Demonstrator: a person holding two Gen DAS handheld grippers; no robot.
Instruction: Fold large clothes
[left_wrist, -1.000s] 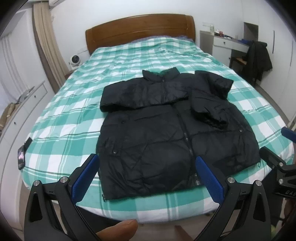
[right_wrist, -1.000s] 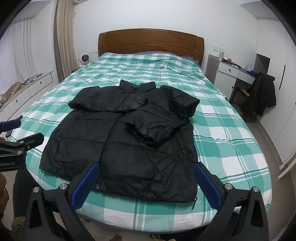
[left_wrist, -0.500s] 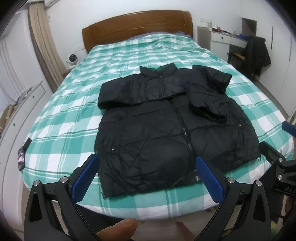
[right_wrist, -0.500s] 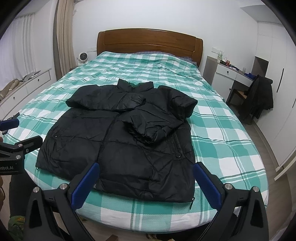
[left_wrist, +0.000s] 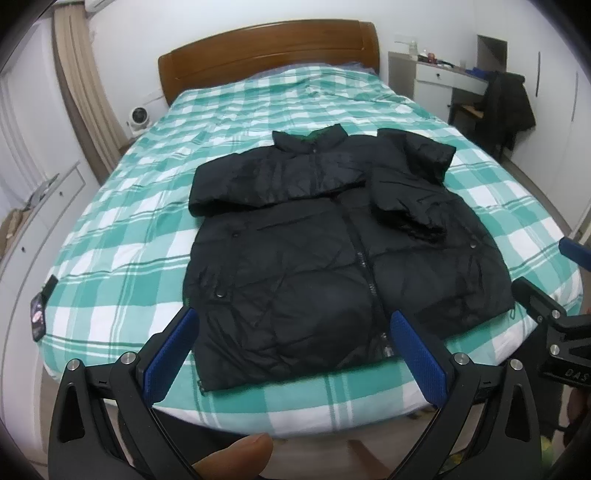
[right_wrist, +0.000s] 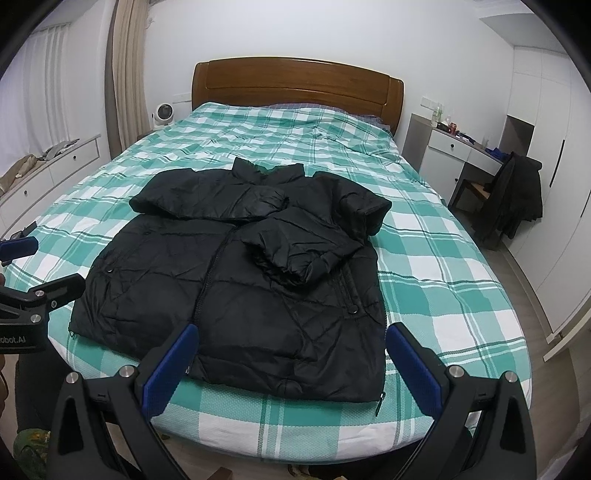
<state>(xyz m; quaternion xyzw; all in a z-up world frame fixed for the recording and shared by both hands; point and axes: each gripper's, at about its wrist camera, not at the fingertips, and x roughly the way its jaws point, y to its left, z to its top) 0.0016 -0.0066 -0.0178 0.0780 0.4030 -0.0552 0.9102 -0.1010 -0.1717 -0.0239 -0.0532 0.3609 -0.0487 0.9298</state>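
A black puffer jacket is laid flat, front side up, on the near half of a bed covered with a green-and-white checked quilt. Its long axis is set along the length of the bed: the collar is pointed toward the wooden headboard and the hem is turned toward the foot edge, close to the cameras. The zip line is seen running from collar to hem, slightly slanted in the right wrist view. Both sleeves are folded in across the chest: one is laid crosswise below the collar, and the other is bunched on the jacket's right-hand panel as seen from the foot, its cuff turned toward the hem.

The left hand-held gripper is held above the foot edge with its blue-padded fingers spread wide and nothing between them; a fingertip of the person is seen beneath it. The right hand-held gripper is likewise spread apart and empty, over the hem.

Compared with half a second ago, the jacket is left unchanged in place and folding, while in the left wrist view it is framed somewhat lower and farther off.
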